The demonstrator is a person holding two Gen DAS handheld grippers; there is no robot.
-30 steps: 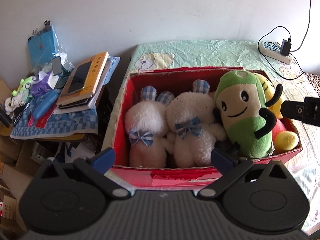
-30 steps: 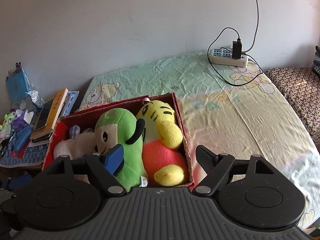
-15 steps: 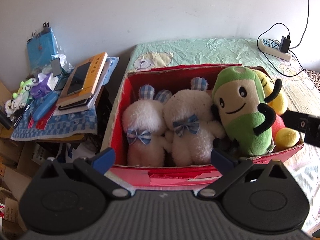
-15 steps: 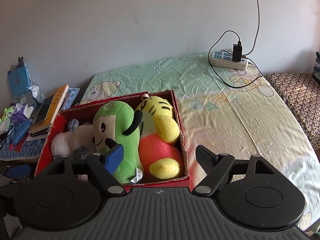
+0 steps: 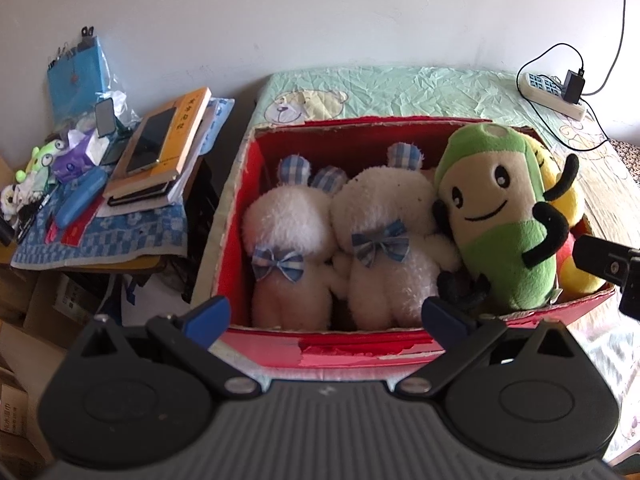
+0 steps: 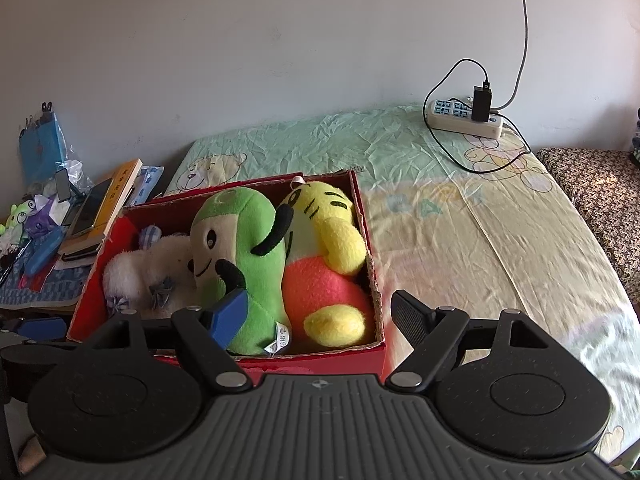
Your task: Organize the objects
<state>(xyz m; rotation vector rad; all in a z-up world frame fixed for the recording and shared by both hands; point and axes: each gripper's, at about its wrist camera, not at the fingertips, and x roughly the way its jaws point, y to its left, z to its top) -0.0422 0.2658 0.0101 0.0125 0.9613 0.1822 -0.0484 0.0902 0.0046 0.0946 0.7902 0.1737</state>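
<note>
Your left gripper (image 5: 326,314) sits low centre in the left wrist view, jaws spread wide, nothing between them. The red box (image 5: 360,354) lies right in front of it, its near wall spanning the gap between the two blue-padded fingers (image 5: 210,314). Your right gripper (image 6: 316,312) is also wide open and empty, low centre in the right wrist view; the box's right near corner falls between its fingers, and the left finger overlaps the green plush (image 6: 240,248).

The box is cardboard, red inside and out, with raw frayed edges and a torn patch on the near wall. It stands on the bed (image 6: 460,220), toward the left of the frame. Four plush toys are packed in it upright, touching each other. Left to right in the left wrist view: two white fluffy bunnies (image 5: 288,232) with blue checked ears and bow ties; the green plush, a smooth fleece cylinder with a beige smiling face and black arms; and a yellow plush (image 6: 332,220) with black stripes and an orange-red belly, tight against the right wall.

The bed sheet is crinkled, pale green and yellow, with bear prints. A white power strip (image 6: 464,118) with a black charger plugged in lies upper right. At the left of the frame, a side table (image 5: 100,236) with a blue checked cloth holds stacked books (image 5: 160,152), a phone and small clutter.
</note>
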